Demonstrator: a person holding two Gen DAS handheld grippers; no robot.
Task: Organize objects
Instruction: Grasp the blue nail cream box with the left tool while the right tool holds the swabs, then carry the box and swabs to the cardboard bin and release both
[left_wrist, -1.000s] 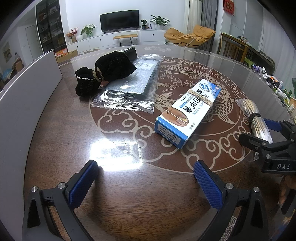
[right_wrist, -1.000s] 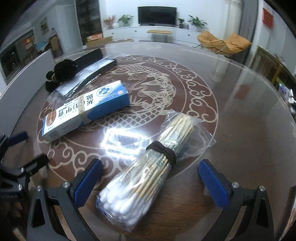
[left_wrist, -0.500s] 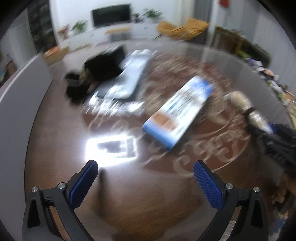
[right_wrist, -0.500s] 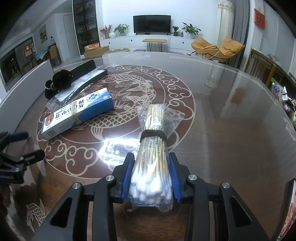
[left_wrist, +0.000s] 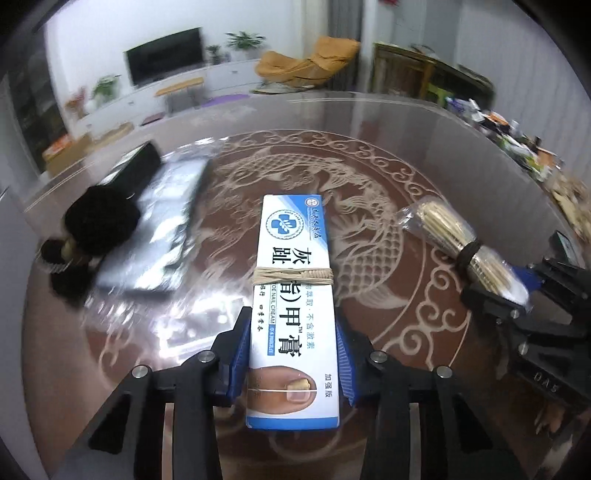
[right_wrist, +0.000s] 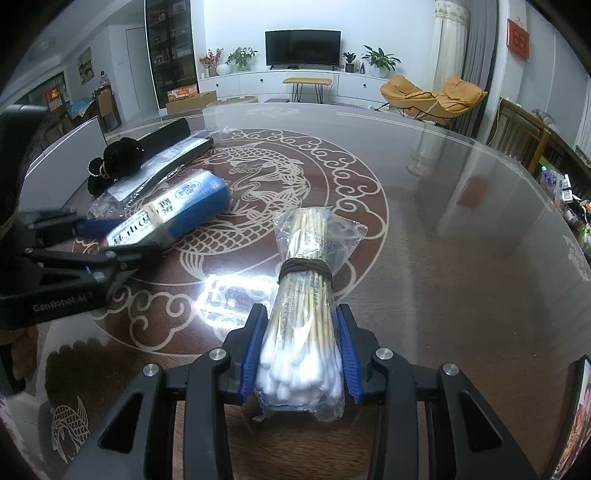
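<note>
The round dark-brown glass-topped table with a pale fish-and-cloud pattern (right_wrist: 424, 229) spread out beyond both pairs of fingers. Ahead and to the left of the left gripper's fingers lay a long flat pack in crinkled clear plastic (left_wrist: 162, 236), with a black fuzzy hair tie (left_wrist: 96, 225) resting against its left edge. The long blue-and-white cardboard cream box bound with a tan rubber band (left_wrist: 291, 295) lay lengthwise between the left gripper's (left_wrist: 291, 363) fingers, its far end pointing straight away from them. Those jaws had just been closing, and the ridged blue pads (left_wrist: 239, 363) pressed on the box's two long sides near its near end. The bundle of wooden cotton swabs in a clear plastic bag, tied with a dark band (right_wrist: 306, 295), was clamped at its white-tipped end between the right gripper's (right_wrist: 299, 360) narrowly closed fingers, the stick ends reaching forward past them.
</note>
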